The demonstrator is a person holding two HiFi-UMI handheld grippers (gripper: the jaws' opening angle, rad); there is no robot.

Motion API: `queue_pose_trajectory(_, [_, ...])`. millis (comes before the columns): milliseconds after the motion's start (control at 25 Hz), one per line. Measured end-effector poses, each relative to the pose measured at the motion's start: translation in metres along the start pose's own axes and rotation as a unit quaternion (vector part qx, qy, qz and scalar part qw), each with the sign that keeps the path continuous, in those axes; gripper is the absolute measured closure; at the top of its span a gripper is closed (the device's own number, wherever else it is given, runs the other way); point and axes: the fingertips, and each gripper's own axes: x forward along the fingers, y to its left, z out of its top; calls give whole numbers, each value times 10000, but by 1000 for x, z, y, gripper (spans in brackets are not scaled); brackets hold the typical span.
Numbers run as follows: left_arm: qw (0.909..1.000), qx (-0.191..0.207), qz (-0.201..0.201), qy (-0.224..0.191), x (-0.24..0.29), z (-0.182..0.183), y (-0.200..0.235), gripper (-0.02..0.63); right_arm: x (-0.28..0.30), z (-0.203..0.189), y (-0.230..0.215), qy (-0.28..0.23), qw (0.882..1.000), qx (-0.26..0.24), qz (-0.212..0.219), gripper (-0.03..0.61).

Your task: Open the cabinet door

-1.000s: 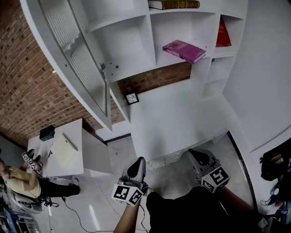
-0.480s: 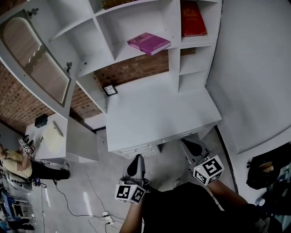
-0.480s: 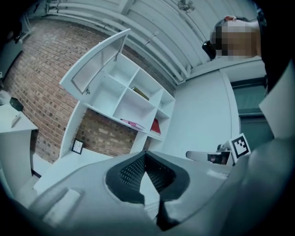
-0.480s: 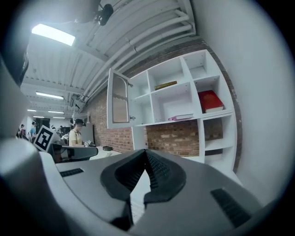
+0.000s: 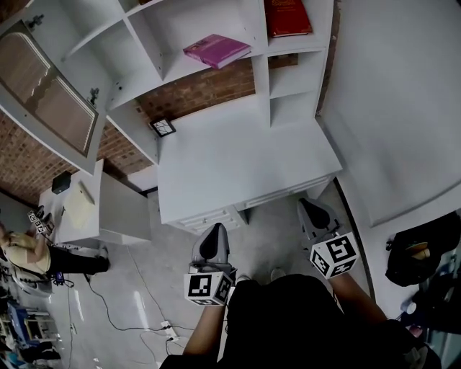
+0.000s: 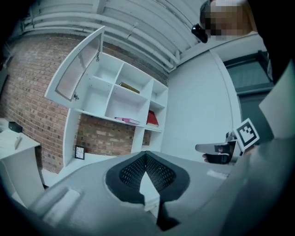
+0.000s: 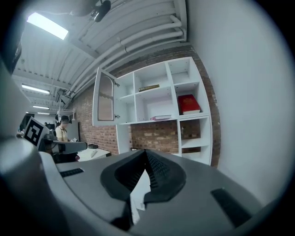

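Seen from above, a white wall unit of open shelves (image 5: 261,72) stands against brick. The cabinet door (image 5: 50,94) – white frame, ribbed pane – hangs swung wide open at the unit's upper left, leaving its compartment bare to view. A pink book (image 5: 216,49) lies flat on one shelf, and a red book (image 5: 287,16) sits in the compartment to its right.

A broad white desk (image 5: 238,158) fills the space between the shelves and the person holding the tools. A small dark-framed square (image 5: 163,127) sits at its back left corner.

The left gripper (image 5: 214,234) and right gripper (image 5: 311,210) are held low over the pale floor at the desk's near edge, well apart from the door. Each has its jaws pressed together on nothing.

To the left stands a low white side table (image 5: 122,216) with a pale pad (image 5: 75,205) and a black box (image 5: 61,182) on top. Another person (image 5: 32,256) sits beside it, and a cable (image 5: 137,288) trails across the floor. A black bag (image 5: 421,256) lies at far right.
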Motion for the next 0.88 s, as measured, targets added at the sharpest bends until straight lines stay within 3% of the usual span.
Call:
queue_pose_trajectory(320, [9991, -183, 274, -260, -4, 4, -7, 595, -15, -13, -18, 44, 9999, -106, -73, 577])
queue_pose_trajectory(880, [9989, -198, 358, -230, -19, 0, -12, 595, -18, -16, -17, 14, 9998, -188, 31, 577])
